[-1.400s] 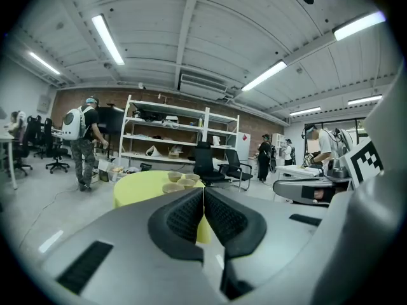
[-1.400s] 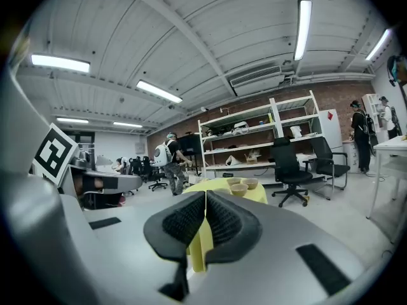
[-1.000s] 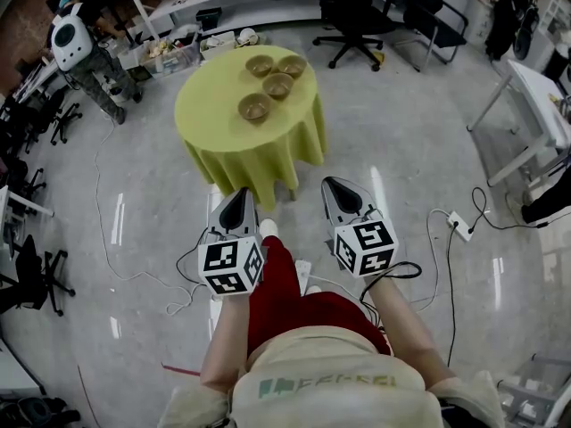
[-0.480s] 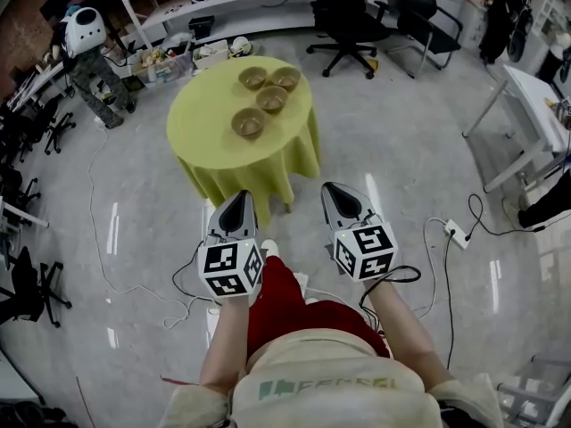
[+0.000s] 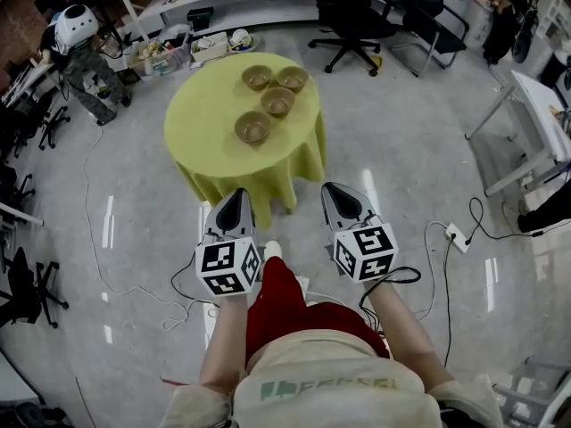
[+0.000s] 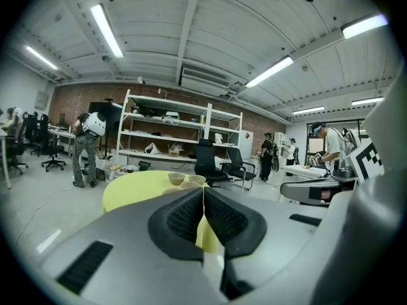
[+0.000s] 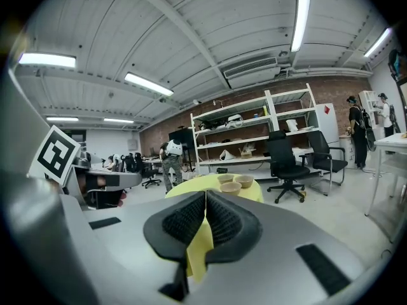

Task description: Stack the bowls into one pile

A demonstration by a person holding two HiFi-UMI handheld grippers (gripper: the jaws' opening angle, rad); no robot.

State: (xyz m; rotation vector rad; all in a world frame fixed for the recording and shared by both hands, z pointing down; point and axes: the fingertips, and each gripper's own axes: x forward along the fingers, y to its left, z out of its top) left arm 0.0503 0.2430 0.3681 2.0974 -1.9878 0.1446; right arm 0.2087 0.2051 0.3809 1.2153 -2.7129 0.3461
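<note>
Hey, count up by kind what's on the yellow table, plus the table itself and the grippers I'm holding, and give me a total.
Bowls: 4
Table: 1
Grippers: 2 (left gripper, right gripper)
Total: 7

No lettering can be read; the green print on the person's shirt (image 5: 326, 364) is blurred.

Bright, even light falls from ceiling strip lamps (image 6: 105, 27) high above the jaws; white streaks of glare lie on the glossy floor (image 5: 401, 114) either side of them. Shadows are soft. Both gripper views bend strongly toward dark round edges, and the jaws up close look slightly soft
</note>
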